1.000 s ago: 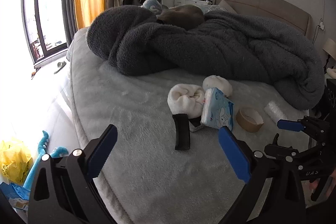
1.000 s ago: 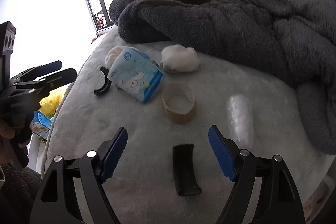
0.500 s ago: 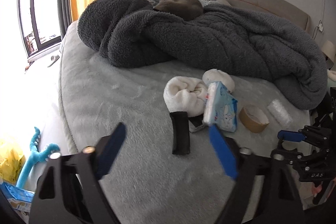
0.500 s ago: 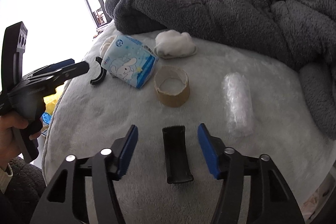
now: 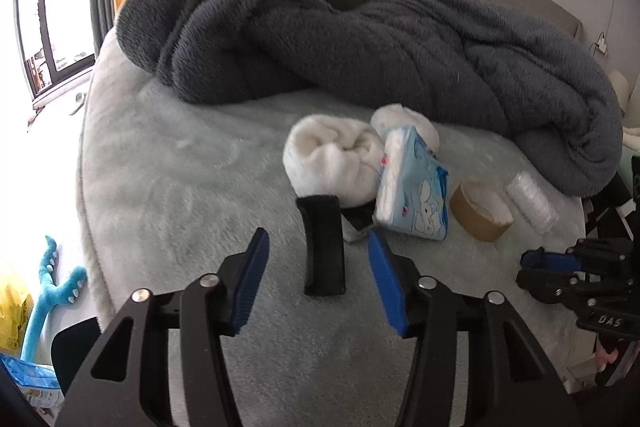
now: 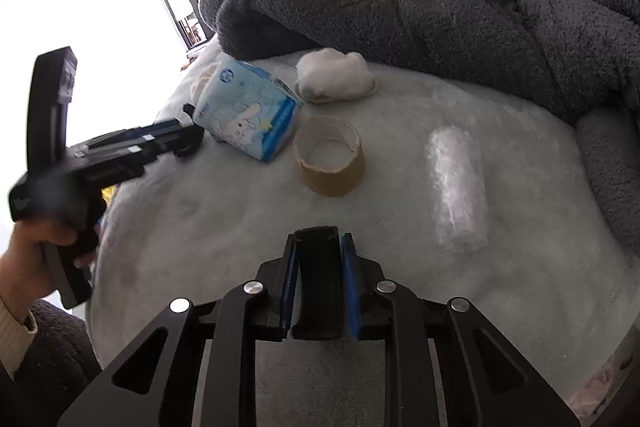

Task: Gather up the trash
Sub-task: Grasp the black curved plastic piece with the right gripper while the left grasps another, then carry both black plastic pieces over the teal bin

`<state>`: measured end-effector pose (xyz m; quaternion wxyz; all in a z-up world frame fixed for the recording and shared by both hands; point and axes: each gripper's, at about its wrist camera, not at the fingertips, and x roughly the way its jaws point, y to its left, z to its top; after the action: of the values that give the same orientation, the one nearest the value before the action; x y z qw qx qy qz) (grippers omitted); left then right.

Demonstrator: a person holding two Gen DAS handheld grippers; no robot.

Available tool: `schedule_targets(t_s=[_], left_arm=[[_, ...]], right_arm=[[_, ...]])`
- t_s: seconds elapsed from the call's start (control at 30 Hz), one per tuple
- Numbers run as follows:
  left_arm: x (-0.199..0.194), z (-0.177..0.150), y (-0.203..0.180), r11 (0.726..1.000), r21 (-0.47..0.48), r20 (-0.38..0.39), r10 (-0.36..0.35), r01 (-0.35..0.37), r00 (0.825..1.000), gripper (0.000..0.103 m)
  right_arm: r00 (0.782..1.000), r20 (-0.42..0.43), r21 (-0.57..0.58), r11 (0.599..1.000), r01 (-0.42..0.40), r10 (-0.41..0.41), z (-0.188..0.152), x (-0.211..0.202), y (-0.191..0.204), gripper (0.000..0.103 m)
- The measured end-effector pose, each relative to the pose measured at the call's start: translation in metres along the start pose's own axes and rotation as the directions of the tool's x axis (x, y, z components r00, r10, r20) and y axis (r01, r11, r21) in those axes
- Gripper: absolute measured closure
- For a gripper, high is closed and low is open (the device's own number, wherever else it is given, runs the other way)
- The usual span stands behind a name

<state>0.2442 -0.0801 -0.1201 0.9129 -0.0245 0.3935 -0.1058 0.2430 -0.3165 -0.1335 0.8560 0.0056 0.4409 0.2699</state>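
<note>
Since the earlier frame both grippers' jaws have been closing. The right gripper point(image 6: 320, 267) now clamps a black curved strip point(image 6: 318, 279) on the pale bedspread point(image 6: 400, 107). The left gripper point(image 5: 318, 267), half apart, straddles another black strip point(image 5: 323, 247) untouched. At one o'clock lies the tissue pack point(image 5: 416, 195), then the tape roll point(image 5: 480, 211).

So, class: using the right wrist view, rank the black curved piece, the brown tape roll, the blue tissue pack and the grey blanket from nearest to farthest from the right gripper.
1. Black curved piece: clamped between the pads of the right gripper.
2. Brown tape roll: just beyond, centre.
3. Blue tissue pack: farther, to the left.
4. Grey blanket: heaped at the back.
</note>
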Motion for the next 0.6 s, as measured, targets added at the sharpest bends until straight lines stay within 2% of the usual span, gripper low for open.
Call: schedule_targets(t_s=[0.07,0.1,0.27,0.4,0.6], left_arm=[[0.006,-0.001,-0.002,1.0,0.005,-0.019,0.008,-0.008,1.0,0.052],[0.008,-0.002,-0.003,1.0,0.008,-0.028,0.011,-0.011,1.0,0.056],[0.011,-0.001,0.0,1.0,-0.002,-0.044,0.014,-0.014,0.999,0.067],[0.008,-0.001,0.004,1.0,-0.023,-0.039,0.007,-0.008,0.999,0.077],[-0.001,-0.004,0.006,1.0,-0.018,-0.026,0.005,-0.006,1.0,0.079]], right_arm=[[0.999,0.01,0.016,0.999,-0.046,0.046,0.002,0.0,0.001,0.082],[0.998,0.014,0.017,0.998,-0.058,0.058,0.003,0.0,0.002,0.082],[0.998,0.02,0.008,0.998,-0.067,0.066,0.007,0.001,0.008,0.082],[0.994,0.038,0.02,0.994,-0.107,0.107,0.012,-0.001,0.012,0.082],[0.992,0.055,0.01,0.993,-0.114,0.114,0.02,0.0,0.021,0.082]])
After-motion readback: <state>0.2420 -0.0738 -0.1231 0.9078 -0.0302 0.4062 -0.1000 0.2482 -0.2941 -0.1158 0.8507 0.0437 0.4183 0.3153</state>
